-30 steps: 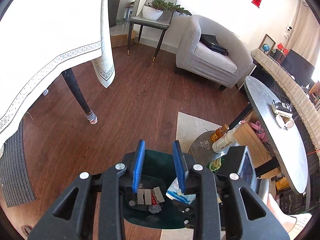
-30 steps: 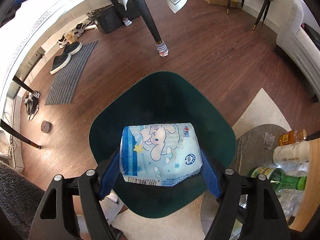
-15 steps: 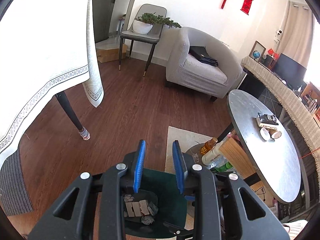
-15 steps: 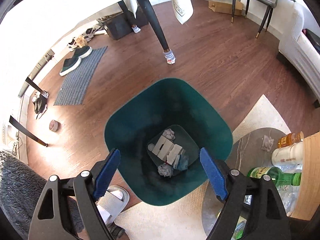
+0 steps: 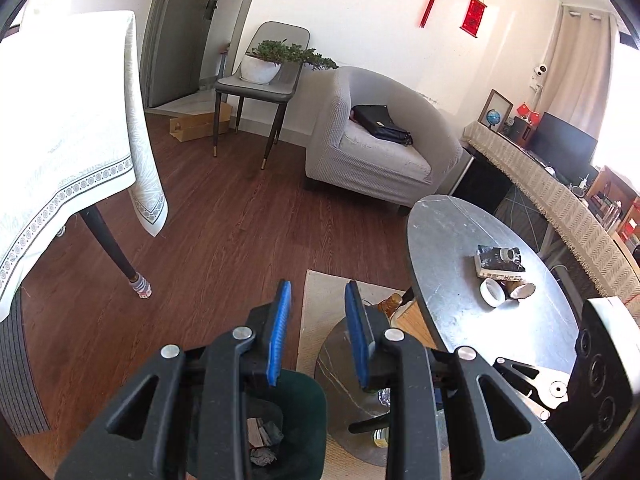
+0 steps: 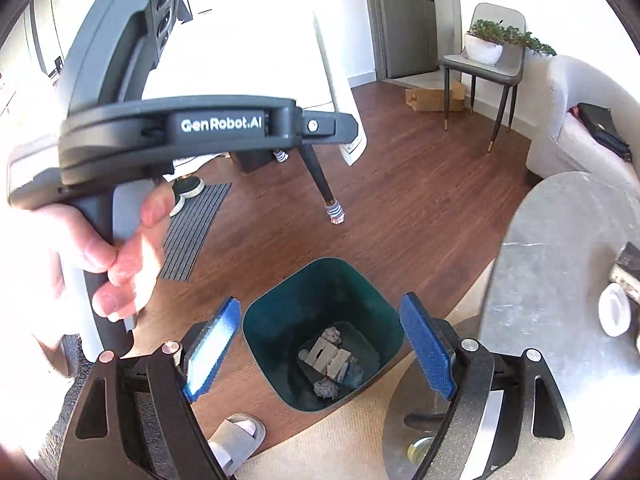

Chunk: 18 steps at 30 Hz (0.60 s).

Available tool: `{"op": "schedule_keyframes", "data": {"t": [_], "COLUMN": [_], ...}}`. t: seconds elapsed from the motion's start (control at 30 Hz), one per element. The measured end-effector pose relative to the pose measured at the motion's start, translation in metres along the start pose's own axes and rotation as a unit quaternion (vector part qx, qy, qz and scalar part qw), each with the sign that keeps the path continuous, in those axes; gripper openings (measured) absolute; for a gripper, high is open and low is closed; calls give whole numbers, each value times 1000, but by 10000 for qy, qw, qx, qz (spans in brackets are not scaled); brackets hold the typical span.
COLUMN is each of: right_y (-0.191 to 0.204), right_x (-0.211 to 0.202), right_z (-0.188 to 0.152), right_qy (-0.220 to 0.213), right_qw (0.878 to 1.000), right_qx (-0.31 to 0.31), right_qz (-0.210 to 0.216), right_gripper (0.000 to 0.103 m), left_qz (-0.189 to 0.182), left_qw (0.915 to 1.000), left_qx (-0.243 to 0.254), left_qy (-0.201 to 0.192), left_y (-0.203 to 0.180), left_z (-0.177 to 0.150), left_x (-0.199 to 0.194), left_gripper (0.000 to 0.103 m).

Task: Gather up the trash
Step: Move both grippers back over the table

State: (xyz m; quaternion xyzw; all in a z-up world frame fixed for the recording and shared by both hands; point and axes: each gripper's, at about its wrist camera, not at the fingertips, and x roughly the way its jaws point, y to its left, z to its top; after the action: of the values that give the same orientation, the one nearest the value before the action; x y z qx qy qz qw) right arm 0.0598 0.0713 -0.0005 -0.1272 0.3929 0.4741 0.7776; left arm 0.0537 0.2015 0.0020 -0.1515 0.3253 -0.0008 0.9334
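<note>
A second ago the right tongs (image 6: 320,344) were clamped on a flat blue-and-white printed plastic pouch right over the bin mouth; half a second ago the pouch was already gone from between them. Now they stand wide and empty, higher above the bin. Their blue pads (image 6: 428,346) look ribbed and rubbery, set on matte black plastic arms. The left tongs (image 5: 318,332) have also lifted, so the bin has slid toward six o'clock in their view; they stand narrow with nothing between the pads.

Directly below the right tongs sits the dark green, rounded-square plastic bin (image 6: 280,304), smooth-walled and tapering to its base. On its floor lie pale cardboard strips (image 6: 328,354), grey crumpled paper wads (image 6: 326,389) and a bluish scrap that may be the pouch, though I cannot tell. So that item looks delivered, and both tongs appear free for the next piece.

At nine o'clock in the right view, a hand (image 6: 92,256) grips the grey moulded handle of the left tool. At six o'clock, a grey ribbed slipper (image 6: 236,438) rests on the dark wood-grain floor (image 6: 400,208) beside a beige woven rug (image 6: 340,452). At three o'clock, the oval grey stone-look counter (image 5: 452,240) carries a dark book (image 5: 498,262) and a white tape roll (image 5: 492,292).
</note>
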Motion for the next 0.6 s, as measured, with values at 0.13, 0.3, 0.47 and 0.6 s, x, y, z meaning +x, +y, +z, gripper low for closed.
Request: {"op": "schedule_keyframes", "data": {"t": [0.13,0.3,0.47,0.6], "right_y": [-21,-53,-86,-110], "right_x": [-29,-57,-81,-99], "right_z": [-3,-13,-29,-41], "right_qy": [-208,-348,-458,-517], "right_qw": [9993,9967,9925,9881], "right_qx": [111,381,664,835], "right_qz": [-274,-629,-917,-1182], "right_gripper": [83,83,83,83], "left_qz": [-122,-213,-329,-449], "left_qw": [9998,9992,9979,9969], "left_qx": [128,342,526,600], "left_qy": [10,86,180,237], "left_y": [-25,-57,-88,-112], "left_z": [1,0,-5,-7], "left_x": [7,21,35,46], "left_gripper": [32,44,47,52]}}
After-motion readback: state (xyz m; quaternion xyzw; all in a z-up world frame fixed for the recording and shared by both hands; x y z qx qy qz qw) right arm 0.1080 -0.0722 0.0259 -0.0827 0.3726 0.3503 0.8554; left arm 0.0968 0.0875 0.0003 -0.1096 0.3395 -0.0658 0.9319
